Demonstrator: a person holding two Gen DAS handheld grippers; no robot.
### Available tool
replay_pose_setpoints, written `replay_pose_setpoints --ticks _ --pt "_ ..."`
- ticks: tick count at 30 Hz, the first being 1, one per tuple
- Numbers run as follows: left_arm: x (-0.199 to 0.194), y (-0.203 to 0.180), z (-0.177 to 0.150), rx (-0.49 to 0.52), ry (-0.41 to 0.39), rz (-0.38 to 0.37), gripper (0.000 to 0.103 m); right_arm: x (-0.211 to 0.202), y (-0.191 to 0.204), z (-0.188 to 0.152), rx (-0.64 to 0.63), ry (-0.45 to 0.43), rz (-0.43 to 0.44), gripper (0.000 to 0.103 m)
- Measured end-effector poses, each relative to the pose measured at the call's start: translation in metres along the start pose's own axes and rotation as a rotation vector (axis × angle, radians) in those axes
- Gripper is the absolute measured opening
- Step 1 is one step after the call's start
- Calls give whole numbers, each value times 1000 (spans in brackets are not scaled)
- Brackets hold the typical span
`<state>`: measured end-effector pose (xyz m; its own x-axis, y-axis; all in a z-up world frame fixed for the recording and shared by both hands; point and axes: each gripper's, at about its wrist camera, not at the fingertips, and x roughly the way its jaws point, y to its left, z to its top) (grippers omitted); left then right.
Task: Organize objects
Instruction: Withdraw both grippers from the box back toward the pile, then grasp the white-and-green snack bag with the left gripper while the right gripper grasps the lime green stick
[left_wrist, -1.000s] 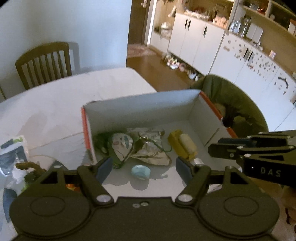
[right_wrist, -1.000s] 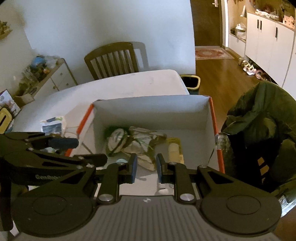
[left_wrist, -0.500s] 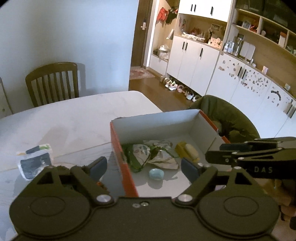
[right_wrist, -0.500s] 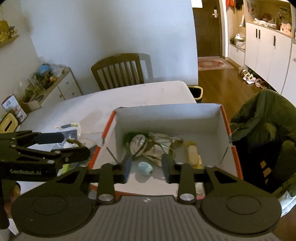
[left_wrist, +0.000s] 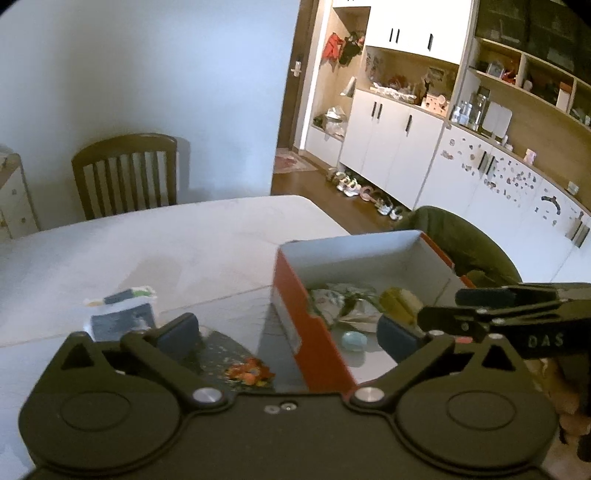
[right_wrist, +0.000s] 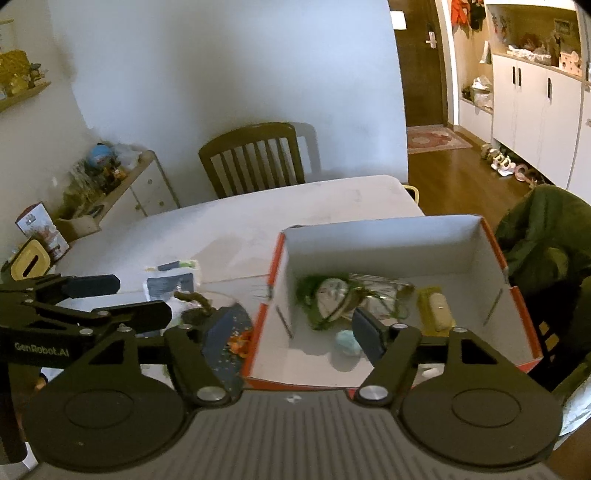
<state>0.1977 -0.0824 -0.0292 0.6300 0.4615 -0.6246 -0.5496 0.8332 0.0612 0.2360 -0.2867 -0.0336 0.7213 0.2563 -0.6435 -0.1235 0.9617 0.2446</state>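
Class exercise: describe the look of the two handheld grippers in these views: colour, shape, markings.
Both are matte black. The left gripper and right gripper have two round discs, angled link arms with silver pivot bolts, and dark blue finger pads. White lettering reads "GenRobot.AI" on the left, "DAS" on the right. No cables show.

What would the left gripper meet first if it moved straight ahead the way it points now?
Probably the orange side wall of the box. The left gripper is open and its fingers straddle that wall, one over the table, one over the inside. Depth is unclear, so it might pass above the wall.
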Motion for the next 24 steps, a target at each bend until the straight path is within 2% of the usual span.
replay_pose_setpoints --ticks 6,14,19,24 --pt "-7 29 -3 -3 1 5 103 3 31 -4 -4 -22 24 86" --pt "-11 79 -7 -65 -14 24 103 8 70 -9 -11 -65 18 93" --pt "-9 113 -1 -91 -34 51 103 16 93 -14 -44 -87 -13 94" --pt "1 140 4 -104 -21 55 103 29 109 -17 -54 -89 -47 94"
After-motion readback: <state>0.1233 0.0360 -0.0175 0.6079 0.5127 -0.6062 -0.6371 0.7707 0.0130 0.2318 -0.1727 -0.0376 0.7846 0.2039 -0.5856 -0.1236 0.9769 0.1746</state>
